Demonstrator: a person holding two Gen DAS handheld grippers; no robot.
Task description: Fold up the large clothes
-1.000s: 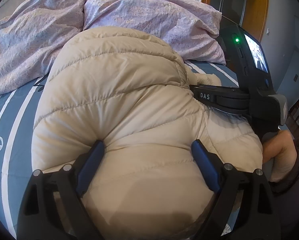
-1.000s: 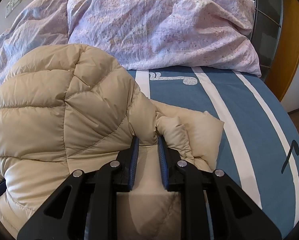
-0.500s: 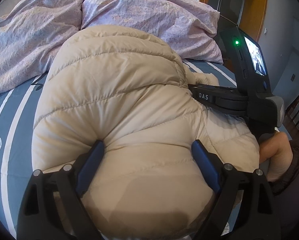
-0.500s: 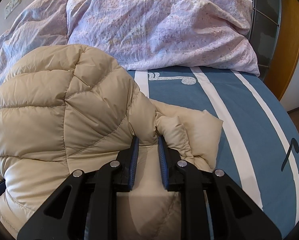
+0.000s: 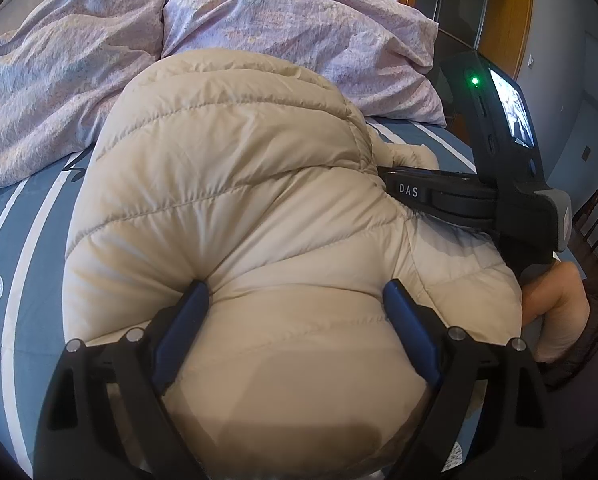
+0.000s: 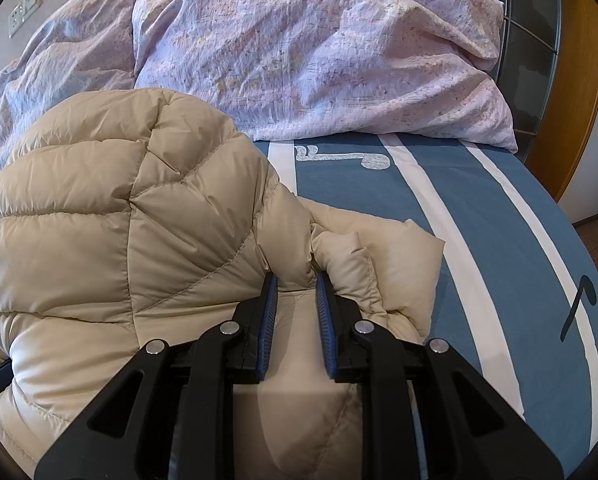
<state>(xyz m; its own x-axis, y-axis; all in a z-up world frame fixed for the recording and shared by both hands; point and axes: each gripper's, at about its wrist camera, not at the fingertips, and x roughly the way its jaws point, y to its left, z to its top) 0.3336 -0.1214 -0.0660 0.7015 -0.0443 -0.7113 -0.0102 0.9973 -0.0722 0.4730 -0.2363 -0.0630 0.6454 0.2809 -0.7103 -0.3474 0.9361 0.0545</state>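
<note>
On the striped blue bed (image 6: 479, 216), the bunched beige puffer jacket (image 5: 235, 208) fills the widely spread left tongs (image 5: 295, 300), which clasp its bulk, while the right tongs (image 6: 297, 292) pinch a narrow fold.

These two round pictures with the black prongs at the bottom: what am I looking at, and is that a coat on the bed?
No robot here: a person holds a hand-held two-finger gripper in each hand, and a wide-angle camera on each looks forward along its fingers. One picture comes from the left gripper, the other from the right gripper; the black prongs with blue pads are their fingers.

On the blue striped bedsheet lies a beige puffer jacket, bunched up, with a lilac duvet behind it. The left gripper's jaws stand wide around a thick bulge of the jacket, pads pressed into it. The right gripper is nearly closed, pinching a narrow fold of the same jacket. The left view also shows the right gripper's black body and the person's hand holding it.
</note>
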